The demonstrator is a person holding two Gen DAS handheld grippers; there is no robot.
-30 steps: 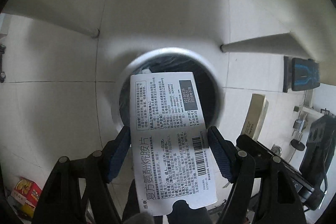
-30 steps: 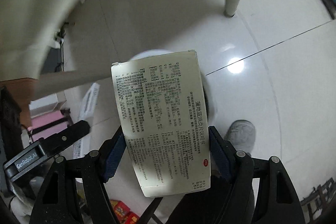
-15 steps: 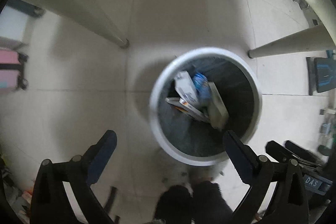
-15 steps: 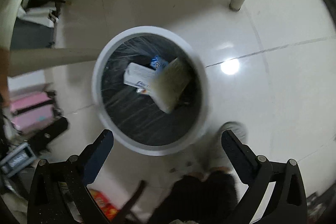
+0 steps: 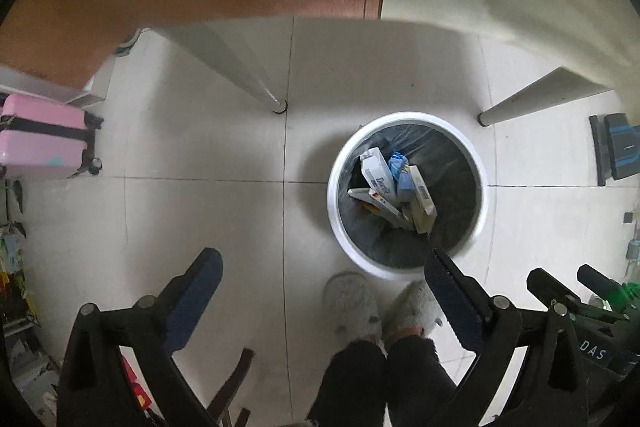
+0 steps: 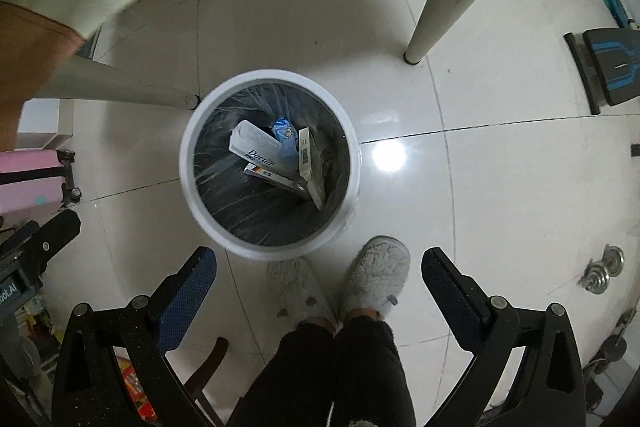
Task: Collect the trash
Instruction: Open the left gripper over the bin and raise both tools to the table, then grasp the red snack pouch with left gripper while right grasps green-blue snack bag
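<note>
A round white trash bin (image 5: 486, 183) with a black liner stands on the tiled floor; it also shows in the right wrist view (image 6: 186, 163). Several cardboard boxes (image 5: 400, 191) and a blue wrapper lie inside it, also seen in the right wrist view (image 6: 276, 159). My left gripper (image 5: 322, 271) is open and empty, high above the floor, with the bin ahead and to the right. My right gripper (image 6: 320, 267) is open and empty, high above the floor, with the bin ahead and to the left.
Table legs (image 5: 248, 75) (image 6: 440, 3) stand beside the bin under a table edge. A pink suitcase (image 5: 40, 137) is at the left. The person's grey slippers (image 6: 376, 271) stand just before the bin. A blue and black device (image 6: 608, 67) lies at the right.
Both grippers opened and let go of their boxes, which now lie in the bin. Both grippers have since risen away from the bin.
</note>
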